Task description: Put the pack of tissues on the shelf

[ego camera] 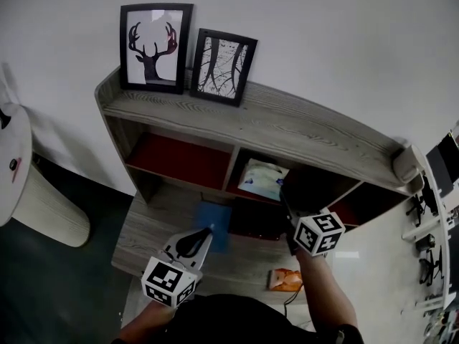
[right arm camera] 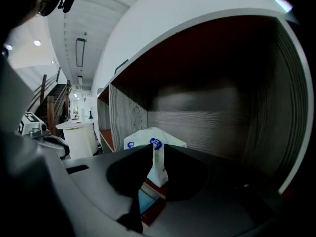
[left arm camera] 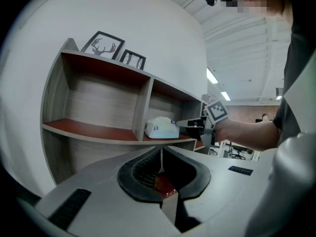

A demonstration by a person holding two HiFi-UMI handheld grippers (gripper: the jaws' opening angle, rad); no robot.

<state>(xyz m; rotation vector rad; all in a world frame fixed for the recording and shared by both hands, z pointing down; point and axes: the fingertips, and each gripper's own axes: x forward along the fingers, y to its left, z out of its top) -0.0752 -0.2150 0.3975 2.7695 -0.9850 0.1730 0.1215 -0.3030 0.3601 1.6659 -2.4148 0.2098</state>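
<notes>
As the right hand-held gripper (right arm camera: 153,151) sits inside the grey wood-grain shelf (ego camera: 301,135), its jaws are clamped on the wrapper end of the white soft plastic pack of tissues (ego camera: 262,179), which rests on the mid compartment's red board (ego camera: 179,160) just ahead of it; left hand-held gripper (left arm camera: 161,152), off to its left & lower, jaws together w/ nothing btwn

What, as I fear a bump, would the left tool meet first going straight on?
Probably the pack of tissues on the shelf; depth is unclear, so the shelf's front edge might come first.
</notes>
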